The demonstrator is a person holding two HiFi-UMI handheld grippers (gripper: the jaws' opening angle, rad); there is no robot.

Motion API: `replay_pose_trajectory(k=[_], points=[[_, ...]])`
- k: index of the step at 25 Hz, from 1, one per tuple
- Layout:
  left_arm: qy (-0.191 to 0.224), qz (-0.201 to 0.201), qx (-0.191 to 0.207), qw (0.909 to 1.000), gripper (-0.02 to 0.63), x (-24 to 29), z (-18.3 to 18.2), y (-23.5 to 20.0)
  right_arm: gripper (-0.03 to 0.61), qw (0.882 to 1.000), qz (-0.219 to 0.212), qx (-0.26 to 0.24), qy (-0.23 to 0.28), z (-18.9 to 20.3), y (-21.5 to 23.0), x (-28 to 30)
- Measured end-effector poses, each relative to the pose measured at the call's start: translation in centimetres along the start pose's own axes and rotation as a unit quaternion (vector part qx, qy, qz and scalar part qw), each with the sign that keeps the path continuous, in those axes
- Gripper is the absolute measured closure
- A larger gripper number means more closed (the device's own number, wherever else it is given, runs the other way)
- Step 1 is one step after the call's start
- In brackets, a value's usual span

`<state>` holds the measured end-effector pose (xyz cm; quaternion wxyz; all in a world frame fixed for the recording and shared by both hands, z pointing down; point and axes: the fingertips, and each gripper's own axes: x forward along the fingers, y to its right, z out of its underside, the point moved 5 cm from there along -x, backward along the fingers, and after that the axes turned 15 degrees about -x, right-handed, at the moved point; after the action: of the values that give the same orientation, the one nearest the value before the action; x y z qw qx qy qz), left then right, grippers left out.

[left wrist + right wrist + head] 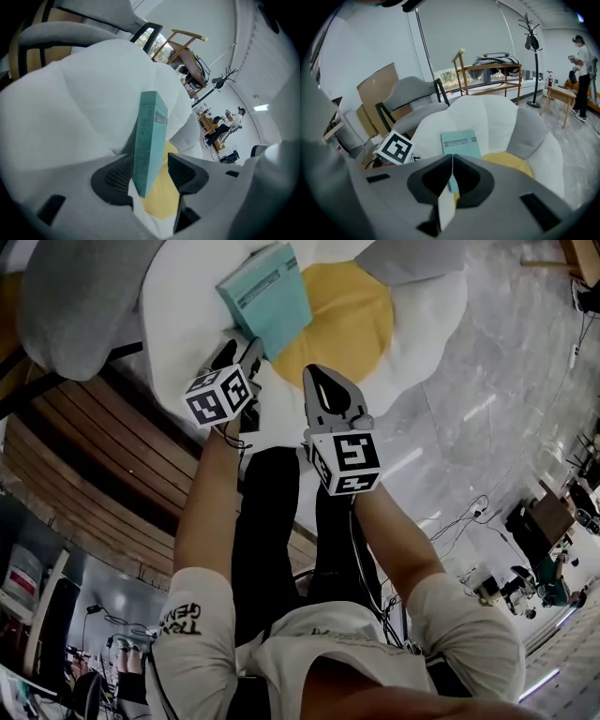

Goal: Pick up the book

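A teal book (pixel 265 298) lies on a white flower-shaped cushion (pixel 183 296) with a yellow centre (pixel 349 322). My left gripper (pixel 249 350) is at the book's near corner. In the left gripper view the book (pixel 149 136) stands edge-on between the jaws of the left gripper (pixel 149 162); it lies against the left pad, with a gap to the right pad. My right gripper (pixel 316 376) hovers just right of it over the cushion, jaws shut with nothing in them. From the right gripper (pixel 452 158) the book (pixel 461 142) lies flat just ahead.
A grey chair (pixel 75 296) stands left of the cushion and a grey pillow (pixel 408 257) rests at its far right. Wooden slats (pixel 94 460) run along the left, marble floor (pixel 511 381) on the right. A wooden shelf (pixel 487 70), coat stand (pixel 531 51) and a person (pixel 581 70) are far off.
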<state>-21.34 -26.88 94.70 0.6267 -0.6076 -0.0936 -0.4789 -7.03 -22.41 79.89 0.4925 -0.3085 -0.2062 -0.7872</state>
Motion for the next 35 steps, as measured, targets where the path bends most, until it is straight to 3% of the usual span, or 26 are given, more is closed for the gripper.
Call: replay_pose_trajectory(k=[5,12,18,29,35], points=[[-0.019,0.000,0.020,0.9996,0.377,2.1,0.2,0.5,0.551,1.000,-0.001,0.000,-0.008,0.8,0.0,-0.1],[-0.032,-0.041,0.024,0.9984,0.377,4.3,0.2,-0.5,0.551,1.000,-0.001,0.010,-0.025,2.8,-0.1,-0.9],[-0.037,-0.056,0.024,0.9974,0.341,5.3,0.1,-0.6,0.551,1.000,-0.003,0.013,-0.027,2.9,-0.2,-1.1],[-0.064,-0.036,-0.004,0.9973,0.302,7.0,-0.9,-0.7,0.551,1.000,0.006,0.009,-0.026,2.8,0.6,-1.5],[-0.076,-0.045,0.002,0.9961,0.291,8.3,-1.5,-0.9,0.551,1.000,0.006,0.007,-0.028,3.1,0.9,-1.6]])
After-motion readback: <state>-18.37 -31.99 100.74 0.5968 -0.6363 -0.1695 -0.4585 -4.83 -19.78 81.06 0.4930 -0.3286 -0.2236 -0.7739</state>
